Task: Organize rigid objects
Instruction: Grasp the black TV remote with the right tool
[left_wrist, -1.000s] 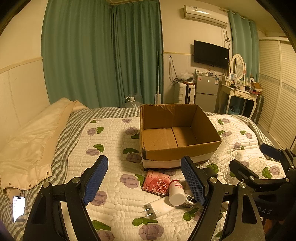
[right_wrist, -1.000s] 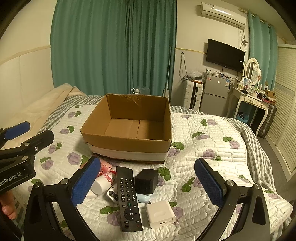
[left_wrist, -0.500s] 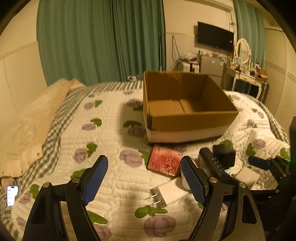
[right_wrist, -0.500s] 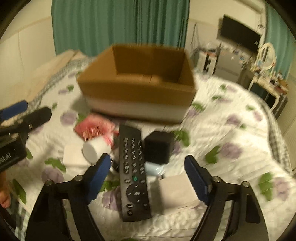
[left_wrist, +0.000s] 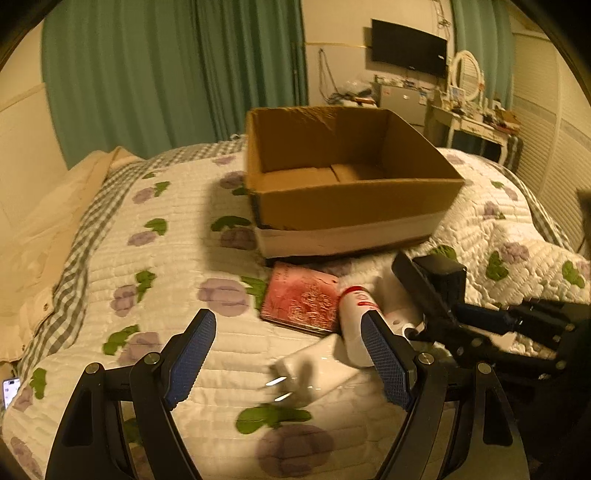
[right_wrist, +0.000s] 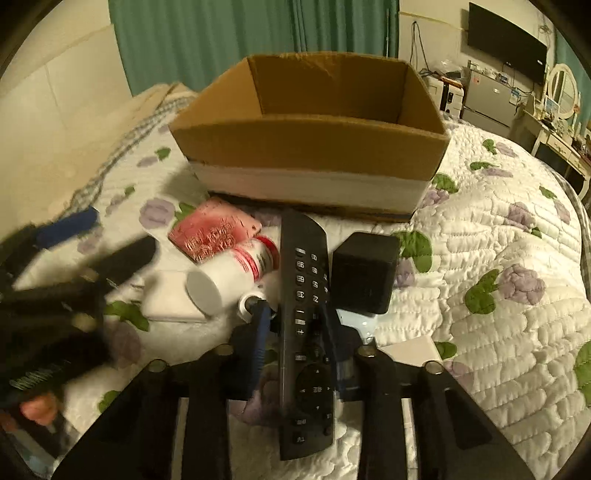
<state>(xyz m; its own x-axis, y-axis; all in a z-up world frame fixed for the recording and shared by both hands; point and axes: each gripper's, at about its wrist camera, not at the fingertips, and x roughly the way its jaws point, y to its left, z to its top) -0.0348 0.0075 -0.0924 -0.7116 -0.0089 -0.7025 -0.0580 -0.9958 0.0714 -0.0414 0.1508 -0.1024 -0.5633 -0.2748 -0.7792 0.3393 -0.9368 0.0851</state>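
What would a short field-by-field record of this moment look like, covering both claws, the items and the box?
setting: quilted bed
right claw: closed around black remote
left claw: open, above white charger
cardboard box: open, nothing visible inside
loose items: red booklet, white bottle, black cube, all outside the box

**Little you can read here**

On the remote control (right_wrist: 306, 332) in your right-wrist view the keys carry digits, seen upside down; you can make out a 2, a 3, a 5 and a 6, the rest being too blurred; the red packet (right_wrist: 216, 233) bears pale markings and the white bottle (right_wrist: 231, 271) a red band, neither legible.
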